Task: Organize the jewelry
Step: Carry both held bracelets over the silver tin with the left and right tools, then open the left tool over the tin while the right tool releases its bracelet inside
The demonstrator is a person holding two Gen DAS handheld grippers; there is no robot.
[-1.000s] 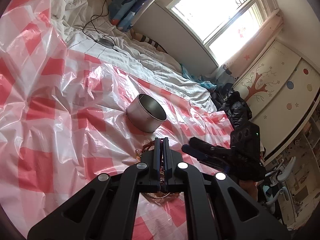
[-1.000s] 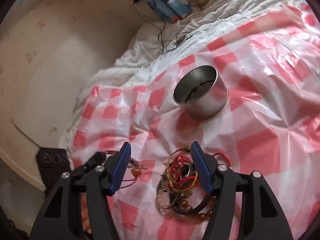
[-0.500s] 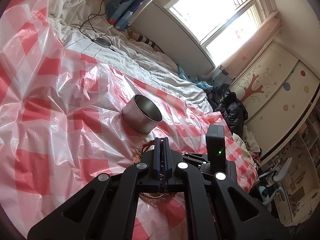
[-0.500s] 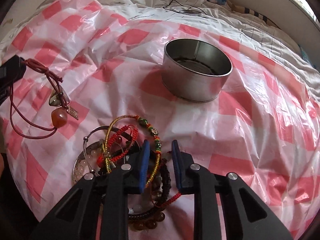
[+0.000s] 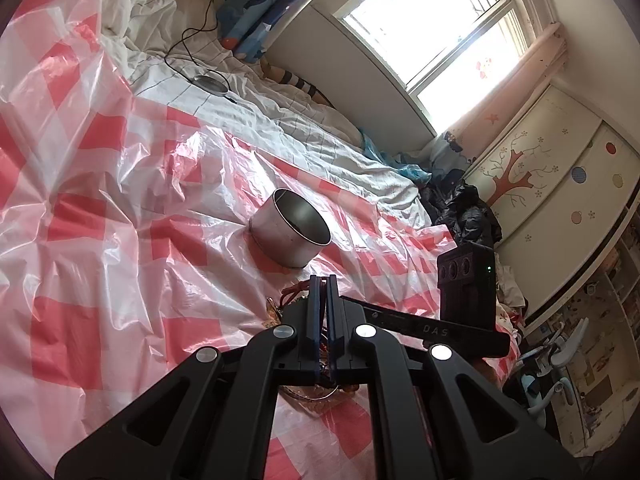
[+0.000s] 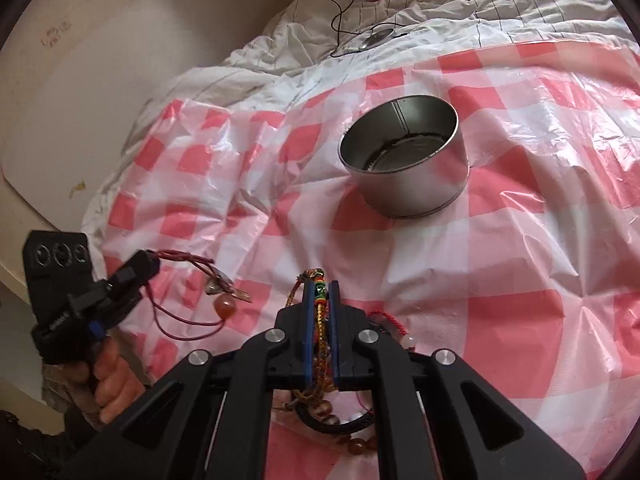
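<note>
A round metal tin (image 6: pixel 404 160) stands open on the red and white checked plastic sheet (image 6: pixel 520 280); it also shows in the left wrist view (image 5: pixel 290 234). My right gripper (image 6: pixel 320 286) is shut on a yellow braided bracelet (image 6: pixel 319 320) with coloured beads, over a pile of bracelets (image 6: pixel 344 428) partly hidden by the jaws. My left gripper (image 5: pixel 320 280) is shut on a red cord necklace (image 6: pixel 188 292) with an orange bead, which hangs from it at the left of the right wrist view. The left gripper (image 6: pixel 136 272) is held above the sheet.
White bedding (image 5: pixel 280 108) with a black cable and a round disc (image 5: pixel 210 82) lies beyond the sheet. A window (image 5: pixel 432 28) and a decorated wardrobe (image 5: pixel 552 184) stand to the right. A cream wall panel (image 6: pixel 80 80) is to the left of the bed.
My right gripper has closed from wide open onto the yellow bracelet in the pile. My left gripper stays shut on the red cord necklace and has shifted a little.
</note>
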